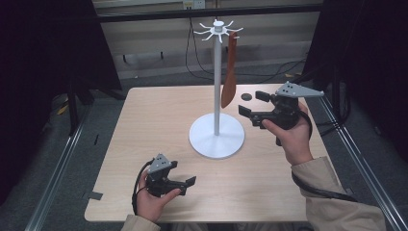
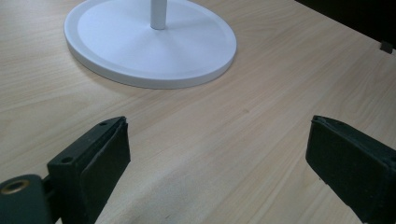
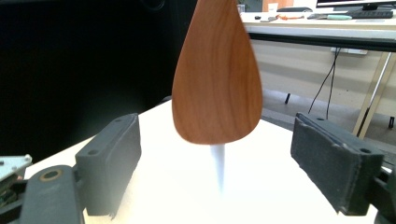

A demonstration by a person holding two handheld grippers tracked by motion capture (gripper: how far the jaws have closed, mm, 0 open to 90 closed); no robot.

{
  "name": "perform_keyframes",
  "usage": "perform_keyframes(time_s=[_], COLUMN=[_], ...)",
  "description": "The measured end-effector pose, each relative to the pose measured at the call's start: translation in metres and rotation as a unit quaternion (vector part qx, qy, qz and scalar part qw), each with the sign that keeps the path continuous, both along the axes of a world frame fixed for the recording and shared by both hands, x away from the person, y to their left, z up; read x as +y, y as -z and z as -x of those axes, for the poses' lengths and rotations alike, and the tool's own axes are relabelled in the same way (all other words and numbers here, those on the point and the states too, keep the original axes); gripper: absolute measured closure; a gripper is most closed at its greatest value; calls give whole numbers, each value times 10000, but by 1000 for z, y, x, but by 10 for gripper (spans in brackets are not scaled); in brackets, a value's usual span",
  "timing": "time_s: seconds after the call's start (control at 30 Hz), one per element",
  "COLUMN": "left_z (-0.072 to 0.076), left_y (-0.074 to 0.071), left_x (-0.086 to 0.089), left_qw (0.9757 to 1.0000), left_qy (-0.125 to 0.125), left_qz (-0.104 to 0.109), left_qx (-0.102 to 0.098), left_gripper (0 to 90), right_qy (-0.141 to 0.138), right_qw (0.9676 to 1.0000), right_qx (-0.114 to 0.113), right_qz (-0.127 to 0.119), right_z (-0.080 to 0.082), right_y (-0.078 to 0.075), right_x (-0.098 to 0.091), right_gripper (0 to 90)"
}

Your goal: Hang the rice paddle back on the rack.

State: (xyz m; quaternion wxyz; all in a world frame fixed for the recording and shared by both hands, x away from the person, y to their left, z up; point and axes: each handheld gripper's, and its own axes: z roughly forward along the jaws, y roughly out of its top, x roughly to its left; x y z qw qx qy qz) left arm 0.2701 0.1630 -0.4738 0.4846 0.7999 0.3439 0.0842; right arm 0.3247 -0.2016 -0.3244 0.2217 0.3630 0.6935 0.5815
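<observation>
A white hook stand (image 1: 217,72) rises from a round base (image 1: 216,136) at the table's middle. A brown wooden spatula (image 1: 230,72) hangs from one of its top hooks, blade down. My right gripper (image 1: 251,105) is open just right of the blade, held above the table and pointing left. In the right gripper view the blade (image 3: 217,74) hangs ahead, between the lines of the two spread jaws, untouched. My left gripper (image 1: 185,180) is open near the table's front edge, low over the wood. The left gripper view has the stand's base (image 2: 149,42) ahead of it.
A small dark round disc (image 1: 247,96) lies on the light wooden table (image 1: 144,125) behind the right gripper. A piece of dark tape (image 1: 95,195) sits at the front left corner. Metal rails (image 1: 57,168) run along both sides of the table.
</observation>
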Motion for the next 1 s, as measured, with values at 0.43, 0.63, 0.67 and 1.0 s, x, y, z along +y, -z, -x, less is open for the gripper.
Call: perform_keyframes(time_s=[0.43,0.63,0.67,1.0], left_z=[1,1,1,1], left_y=[0,0,0,0], left_x=[0,0,0,-2], left_qw=[10000,10000,10000,10000], left_qy=[-10,9,9,30], left_qz=[-4,22,22,23], left_qx=[-7,-24,-24,-31], left_gripper=[63,64,63,63], right_qy=[-105,-107,-107,-159], right_qw=[9998,9996,9996,9993], right_qx=[118,227,227,274], right_qz=[104,105,105,218], right_z=[14,19,19,30], right_y=[29,45,45,67], right_x=[-1,-4,-4,-7], right_gripper=[136,124,124,118])
